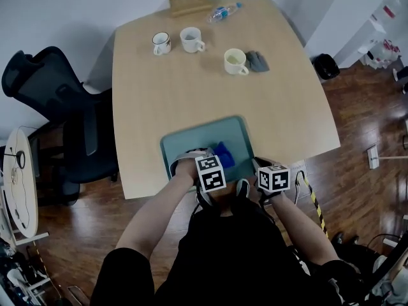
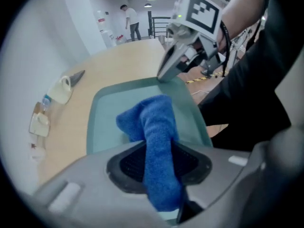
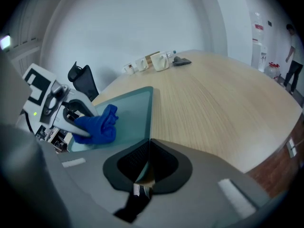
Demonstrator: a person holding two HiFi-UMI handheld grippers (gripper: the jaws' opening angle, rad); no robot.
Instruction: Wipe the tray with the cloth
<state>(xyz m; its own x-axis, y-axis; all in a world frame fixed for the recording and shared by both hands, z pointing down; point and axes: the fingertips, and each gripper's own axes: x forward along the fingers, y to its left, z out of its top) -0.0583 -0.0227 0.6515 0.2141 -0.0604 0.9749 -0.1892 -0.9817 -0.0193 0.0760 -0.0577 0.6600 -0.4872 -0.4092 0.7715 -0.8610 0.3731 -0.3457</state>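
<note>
Over teal tray [image 2: 102, 122], bunched blue cloth [image 2: 152, 122] clamped in left gripper [image 2: 159, 172]; right gripper [image 3: 145, 167] seemingly pinching rim.

Two bare forearms reach up side by side from the lower centre of the head view, the left grey two-jaw gripper [image 2: 159, 167] pointing steeply down, clamped on a crumpled blue terry cloth [image 2: 152, 120], the right grey two-jaw gripper [image 3: 148, 163] pinching the teal tray's rim [image 3: 151, 113].

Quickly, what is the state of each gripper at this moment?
Left gripper: closed, holding the blue cloth.
Right gripper: closed on the rim of the tray.
</note>
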